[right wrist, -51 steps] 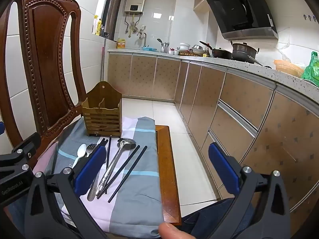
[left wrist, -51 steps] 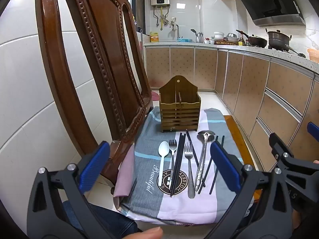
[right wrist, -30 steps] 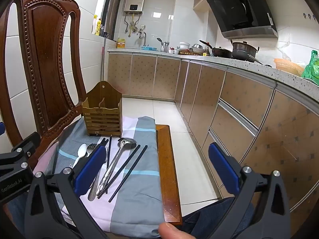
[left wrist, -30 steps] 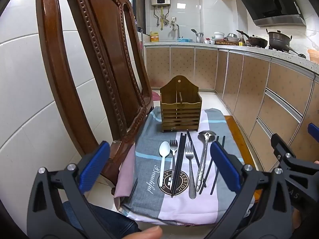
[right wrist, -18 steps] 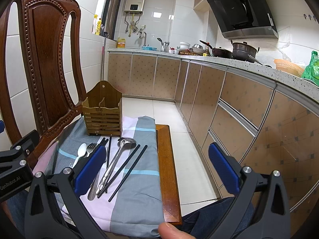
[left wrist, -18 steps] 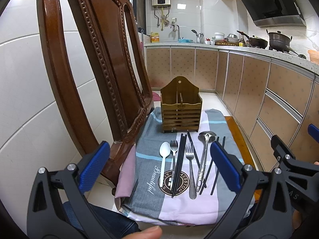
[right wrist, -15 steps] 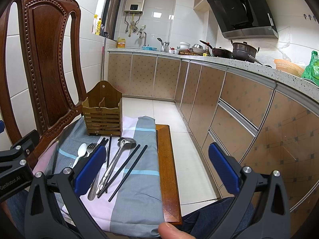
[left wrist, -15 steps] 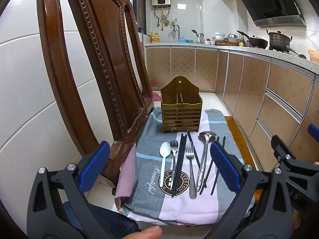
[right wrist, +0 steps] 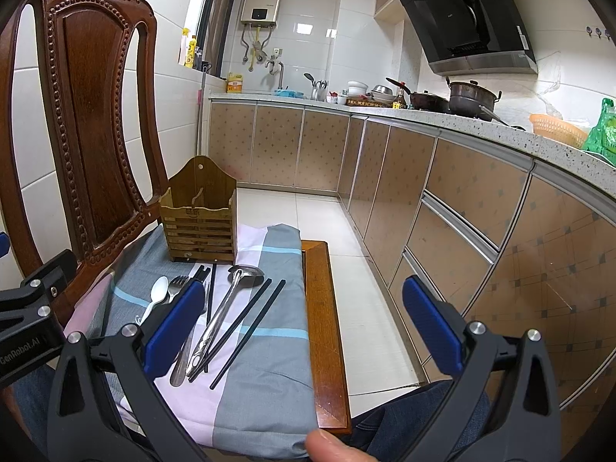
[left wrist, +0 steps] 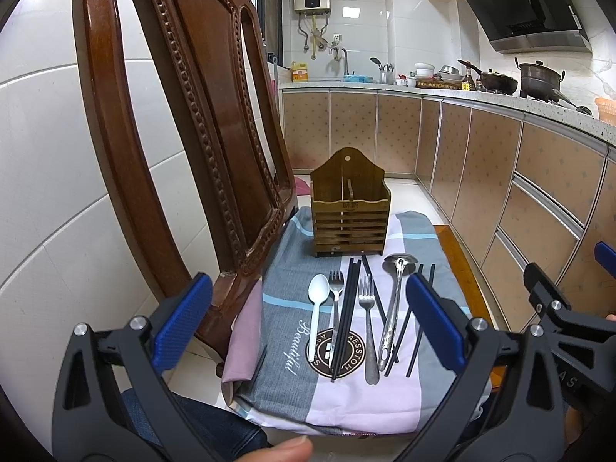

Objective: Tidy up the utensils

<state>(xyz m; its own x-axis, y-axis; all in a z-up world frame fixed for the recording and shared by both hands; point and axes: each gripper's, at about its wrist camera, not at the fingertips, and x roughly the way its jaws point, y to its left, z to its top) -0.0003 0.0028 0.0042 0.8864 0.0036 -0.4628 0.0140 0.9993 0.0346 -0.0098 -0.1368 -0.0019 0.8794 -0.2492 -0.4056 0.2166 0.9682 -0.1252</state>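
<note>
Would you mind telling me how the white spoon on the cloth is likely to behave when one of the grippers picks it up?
The white spoon looks like plastic, so probably light and fairly stiff. It lies flat on the soft cloth, so the fingers may snag fabric. Its smooth, thin handle might slip or pivot between the pads.

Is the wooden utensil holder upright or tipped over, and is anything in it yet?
Upright on the cloth. The wooden utensil holder stands on its base; no handles rise above its rim, though its bottom is hidden.
</note>
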